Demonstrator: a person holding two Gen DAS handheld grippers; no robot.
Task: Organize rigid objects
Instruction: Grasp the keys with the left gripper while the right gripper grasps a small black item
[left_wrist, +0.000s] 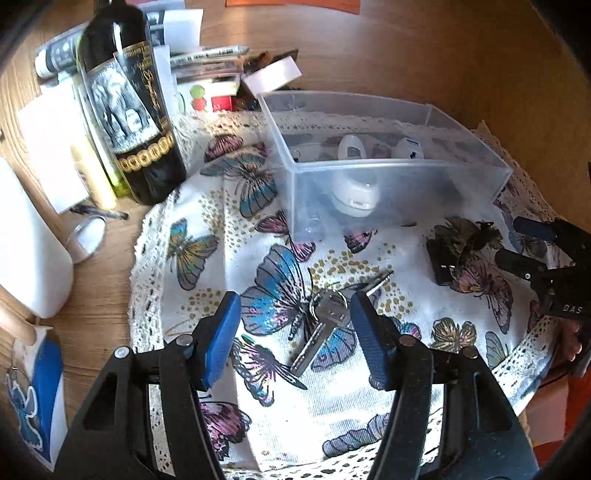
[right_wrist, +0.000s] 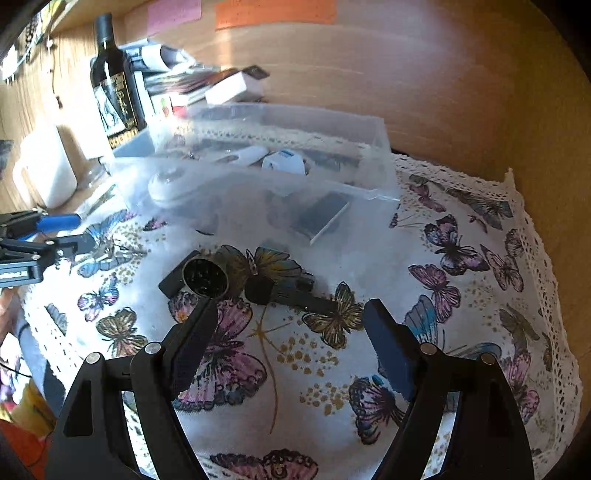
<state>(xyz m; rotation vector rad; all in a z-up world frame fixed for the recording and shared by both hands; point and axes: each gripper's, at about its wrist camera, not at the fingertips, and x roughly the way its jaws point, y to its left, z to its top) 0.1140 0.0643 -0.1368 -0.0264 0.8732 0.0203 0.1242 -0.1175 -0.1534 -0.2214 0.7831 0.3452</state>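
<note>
A bunch of silver keys (left_wrist: 327, 315) lies on the butterfly cloth (left_wrist: 221, 258), between the open fingers of my left gripper (left_wrist: 293, 314). A clear plastic box (left_wrist: 369, 166) behind them holds white gadgets (left_wrist: 351, 147) and dark items. My right gripper (right_wrist: 284, 321) is open and empty, just short of a dark round-ended object (right_wrist: 205, 275) and flat black pieces (right_wrist: 295, 291) on the cloth. In the left wrist view those dark objects (left_wrist: 458, 247) lie at the right, with my right gripper (left_wrist: 528, 247) beside them. My left gripper (right_wrist: 55, 236) shows at the left of the right wrist view.
A dark wine bottle (left_wrist: 129, 110) stands left of the box, with papers and small boxes (left_wrist: 221, 74) behind. A white jug (left_wrist: 29, 243) and a metal lid (left_wrist: 86, 240) sit at the left. A wooden wall (right_wrist: 443, 92) runs behind the box.
</note>
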